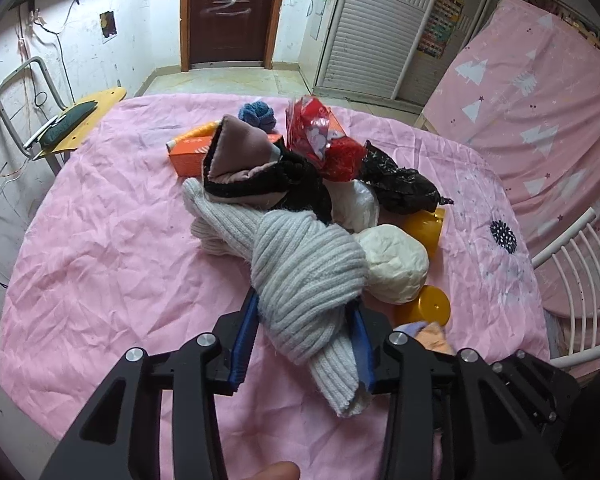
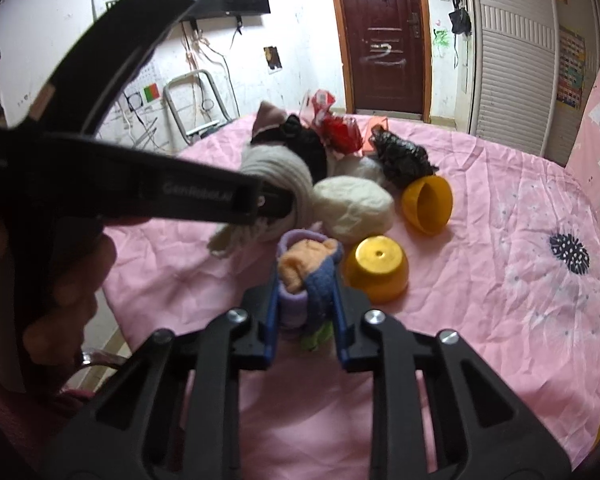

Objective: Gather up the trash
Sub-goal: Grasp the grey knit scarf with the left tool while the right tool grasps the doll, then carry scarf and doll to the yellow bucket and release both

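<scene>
My left gripper (image 1: pixel 305 312) is shut on a grey ribbed knit sock (image 1: pixel 308 276) at the near end of a pile on the pink table cover (image 1: pixel 112 240). My right gripper (image 2: pixel 306 292) is shut on a rolled bundle of purple, orange and blue socks (image 2: pixel 308 268). The pile holds a red plastic wrapper (image 1: pixel 320 136), a crumpled black plastic bag (image 1: pixel 400 184), a white bag (image 1: pixel 360 204), an orange box (image 1: pixel 192 152) and a black and mauve cloth (image 1: pixel 256 168). The left gripper's body (image 2: pixel 140 188) crosses the right wrist view.
Two yellow cups lie by the pile, one upside down (image 2: pixel 378 270), one on its side (image 2: pixel 428 204). A white yarn ball (image 2: pixel 354 208) and a blue knit ball (image 1: pixel 256 114) are there. A chair (image 1: pixel 60 128) stands left, a white rack (image 1: pixel 580 280) right.
</scene>
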Tool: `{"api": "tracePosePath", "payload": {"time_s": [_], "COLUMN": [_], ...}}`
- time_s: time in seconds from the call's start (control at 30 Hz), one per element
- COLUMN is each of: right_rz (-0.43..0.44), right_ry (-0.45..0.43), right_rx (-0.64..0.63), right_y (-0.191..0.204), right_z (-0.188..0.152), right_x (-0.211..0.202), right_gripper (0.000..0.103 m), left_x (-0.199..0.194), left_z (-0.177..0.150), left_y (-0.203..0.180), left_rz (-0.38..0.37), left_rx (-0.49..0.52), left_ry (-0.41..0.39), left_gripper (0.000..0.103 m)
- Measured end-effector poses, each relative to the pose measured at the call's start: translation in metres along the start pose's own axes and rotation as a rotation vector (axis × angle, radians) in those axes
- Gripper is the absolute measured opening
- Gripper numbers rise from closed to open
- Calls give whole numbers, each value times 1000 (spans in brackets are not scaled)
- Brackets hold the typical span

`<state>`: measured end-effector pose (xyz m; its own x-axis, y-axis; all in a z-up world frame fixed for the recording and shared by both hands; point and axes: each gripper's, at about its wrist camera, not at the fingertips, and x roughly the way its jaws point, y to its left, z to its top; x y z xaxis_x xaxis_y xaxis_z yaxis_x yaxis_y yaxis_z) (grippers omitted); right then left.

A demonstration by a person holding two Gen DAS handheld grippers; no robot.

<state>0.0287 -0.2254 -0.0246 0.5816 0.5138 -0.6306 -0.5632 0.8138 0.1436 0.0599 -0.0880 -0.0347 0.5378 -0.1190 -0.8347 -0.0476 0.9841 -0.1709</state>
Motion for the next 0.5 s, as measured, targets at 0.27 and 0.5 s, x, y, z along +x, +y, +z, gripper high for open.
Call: {"api": "tracePosePath", "payload": {"time_s": [0.27,0.5], "right_rz": [-42,-90], "right_ry": [-53,-109], "right_rx": [31,70], "right_y": [-20,-43], "right_z": [3,7], "right_x": [-23,-48], "right_gripper": [21,21], "left_x": [-33,-70], "left_z": [1,1], "left_y": [-6,-25], "left_rz": [-1,-21], "left_rx": [16,60], "left_ry": [-72,-165], "left_gripper": [35,35]}}
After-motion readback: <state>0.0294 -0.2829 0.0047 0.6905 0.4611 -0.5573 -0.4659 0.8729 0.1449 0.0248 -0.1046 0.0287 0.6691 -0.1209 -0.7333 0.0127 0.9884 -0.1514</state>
